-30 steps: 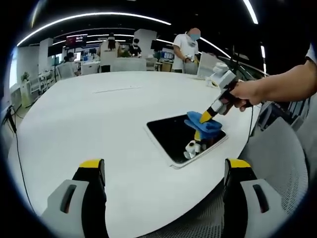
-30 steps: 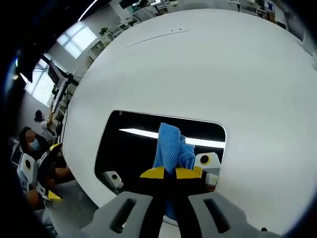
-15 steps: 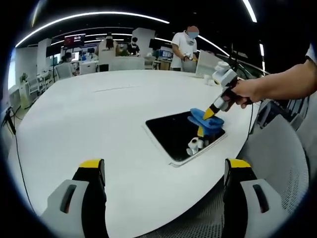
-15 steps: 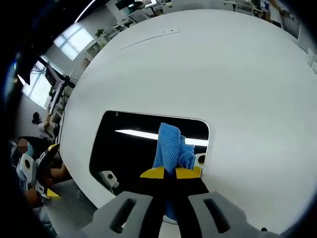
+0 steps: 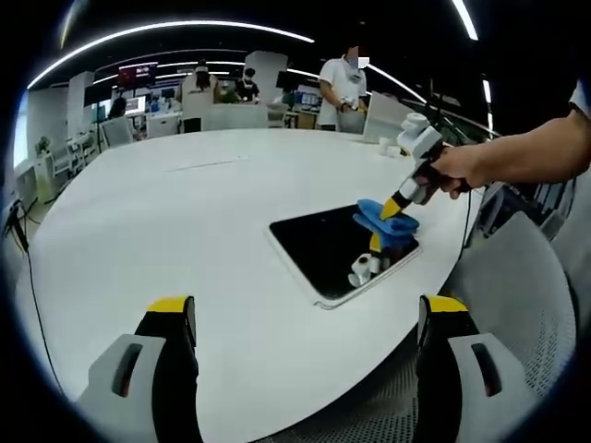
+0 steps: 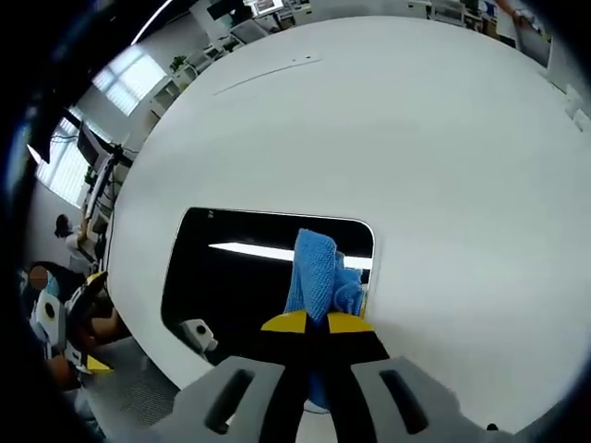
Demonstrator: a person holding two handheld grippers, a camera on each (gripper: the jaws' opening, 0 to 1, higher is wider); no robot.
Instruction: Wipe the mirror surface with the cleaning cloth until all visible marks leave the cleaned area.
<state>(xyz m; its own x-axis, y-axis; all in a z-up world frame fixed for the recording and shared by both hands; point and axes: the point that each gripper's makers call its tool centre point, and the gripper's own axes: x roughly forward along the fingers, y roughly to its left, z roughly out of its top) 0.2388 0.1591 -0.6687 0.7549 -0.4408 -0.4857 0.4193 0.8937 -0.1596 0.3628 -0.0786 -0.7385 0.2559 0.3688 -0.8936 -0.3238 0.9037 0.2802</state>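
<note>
Cloth (image 6: 319,268) is sitting clamped in right claw (image 6: 309,322), pressing on mirror (image 6: 231,277) near its edge, on counter (image 6: 388,138). Left claw (image 5: 305,318) is hanging apart, well away. Pressure should be staying even w/ overlapping strokes, I'd say.

I see the mirror (image 5: 334,251) lying flat on the white counter (image 5: 166,231) near its right edge: a dark rounded rectangle with a thin pale border, reflecting a ceiling light strip. The blue cleaning cloth (image 6: 319,277), bunched and textured, is pinched in my right tool (image 6: 309,323) and pressed onto the mirror's far right corner.
</note>
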